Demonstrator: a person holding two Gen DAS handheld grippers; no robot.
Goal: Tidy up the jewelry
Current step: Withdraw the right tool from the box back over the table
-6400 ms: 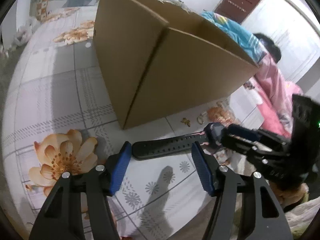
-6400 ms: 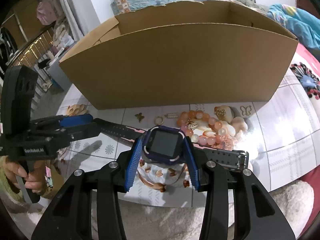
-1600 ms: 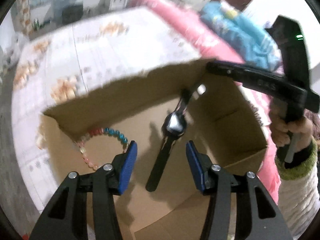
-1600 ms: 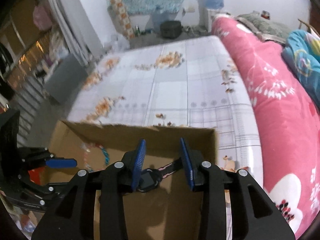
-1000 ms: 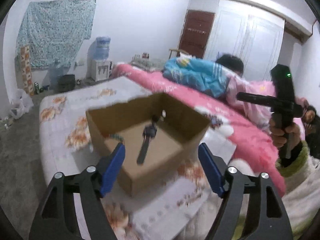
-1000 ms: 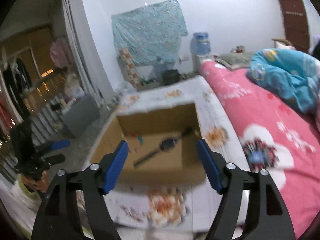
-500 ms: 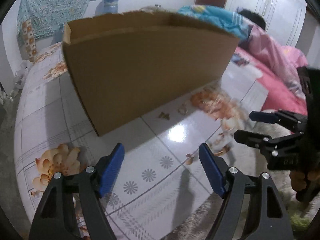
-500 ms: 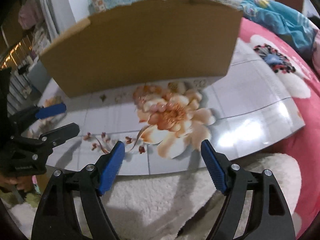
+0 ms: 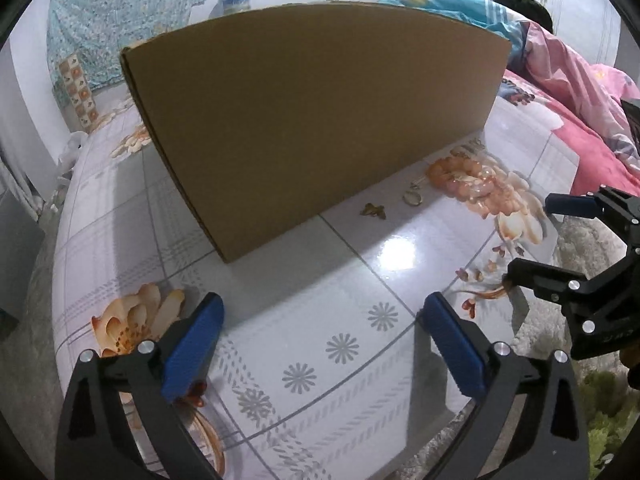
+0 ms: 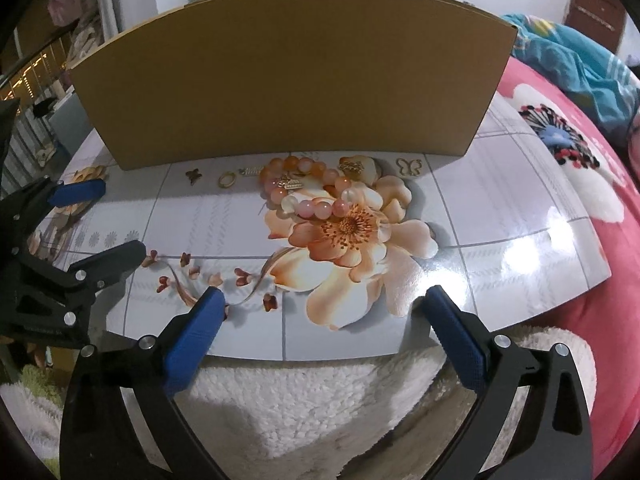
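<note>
A tall brown cardboard box (image 10: 288,76) stands on the flowered table (image 10: 500,208); it also shows in the left wrist view (image 9: 312,112). In front of it lie a pink bead bracelet (image 10: 308,192), a gold ring (image 10: 227,179), a small gold butterfly charm (image 10: 193,176), a butterfly outline charm (image 10: 409,167) and small gold pieces (image 10: 351,167). The bracelet (image 9: 460,174), ring (image 9: 412,198) and charm (image 9: 373,210) show in the left wrist view. My right gripper (image 10: 320,312) is open and empty near the table's front edge. My left gripper (image 9: 320,320) is open and empty, left of the jewelry.
A white fluffy rug (image 10: 320,392) lies below the table's front edge. A pink bedspread (image 10: 600,184) and blue bedding (image 10: 568,60) lie to the right. A person (image 9: 524,4) lies beyond the box. The box's inside is hidden.
The black watch went from the table into the box and was let go. Both grippers came back down low in front of the box, open and empty. In the last half second they barely shifted.
</note>
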